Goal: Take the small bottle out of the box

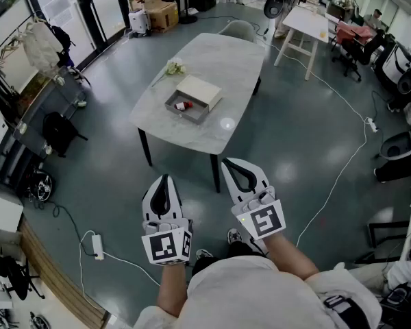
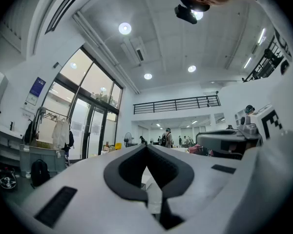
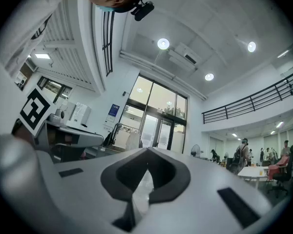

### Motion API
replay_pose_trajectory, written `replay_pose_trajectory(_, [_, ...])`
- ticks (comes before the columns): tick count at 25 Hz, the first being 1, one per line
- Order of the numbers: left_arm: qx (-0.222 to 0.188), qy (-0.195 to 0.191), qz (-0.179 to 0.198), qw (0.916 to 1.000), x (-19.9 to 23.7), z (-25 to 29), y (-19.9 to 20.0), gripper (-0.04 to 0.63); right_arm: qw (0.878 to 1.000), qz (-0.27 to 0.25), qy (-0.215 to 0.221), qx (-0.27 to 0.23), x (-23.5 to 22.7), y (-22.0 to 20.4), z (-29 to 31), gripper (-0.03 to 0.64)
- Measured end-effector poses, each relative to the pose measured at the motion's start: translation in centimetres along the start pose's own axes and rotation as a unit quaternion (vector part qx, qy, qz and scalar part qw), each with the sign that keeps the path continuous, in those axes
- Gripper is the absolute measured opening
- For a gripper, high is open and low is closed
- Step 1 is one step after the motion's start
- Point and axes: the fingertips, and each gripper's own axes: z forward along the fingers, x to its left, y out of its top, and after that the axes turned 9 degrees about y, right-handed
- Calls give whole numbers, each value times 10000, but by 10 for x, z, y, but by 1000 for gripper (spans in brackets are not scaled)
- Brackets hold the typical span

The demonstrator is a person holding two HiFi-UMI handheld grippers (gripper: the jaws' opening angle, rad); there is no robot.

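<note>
While the person stands well short of the table (image 1: 227, 60), nothing is in hand yet. At the far left of the head view a black backpack (image 1: 57, 130) sits on the floor, and lower down a white power strip (image 1: 96, 245) lies with its cable trailing. Next comes the left gripper (image 1: 166, 180), low in the frame and left of centre, its jaws pressed tip to tip with nothing between them; its own view shows only the room beyond the closed tips. Up on the pale marble table, a small bunch of flowers (image 1: 173, 67) lies near the left edge. Just right of it is the box (image 1: 172, 102), a grey tray with its white lid (image 1: 199, 92) resting across the far side. The small bottle (image 1: 182, 105), red at one end, lies inside the tray, well apart from both grippers. Right of centre, the right gripper (image 1: 229, 164) is tilted a little upward, jaws closed together and empty, well clear of the box.
</note>
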Motion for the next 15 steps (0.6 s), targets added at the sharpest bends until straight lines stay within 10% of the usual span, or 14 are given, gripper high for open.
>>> replay_pose_trajectory(15, [350,-357,-182,9986,40,-13,-39,23,9992,198,76,342,38,-30,22,28])
